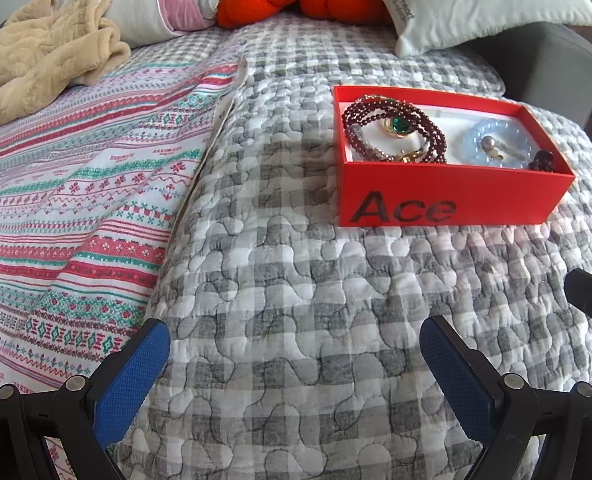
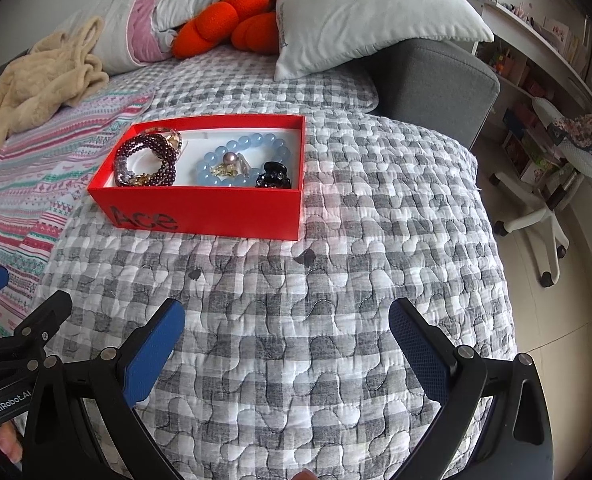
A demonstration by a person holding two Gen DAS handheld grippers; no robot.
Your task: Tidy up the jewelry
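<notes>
A: Where is the jewelry found?

B: It is gathered inside the red box (image 1: 447, 200), printed "Ace", which is set on the grey checked quilt (image 1: 296, 340). In the left wrist view the box is seen toward one o'clock, well apart from the left gripper (image 1: 296, 372), whose blue-padded fingers (image 1: 132, 376) are spread wide with nothing held between them.

A: And from the other side?

B: In the right wrist view the box is placed toward eleven o'clock, well ahead of the right gripper (image 2: 288, 352), which is likewise spread wide and empty, held above bare quilt.

A: What is seen inside the box?

B: A dark red beaded bracelet (image 2: 146, 158) is coiled at the box's nine o'clock end; a green-stoned piece (image 1: 397, 126) is seen within its loop. A pale blue beaded bracelet (image 2: 252, 144) is laid toward three o'clock, ringed around a pearl piece (image 2: 230, 159). A black hair claw (image 2: 274, 176) is tucked into the near three o'clock corner, touching the wall.
</notes>
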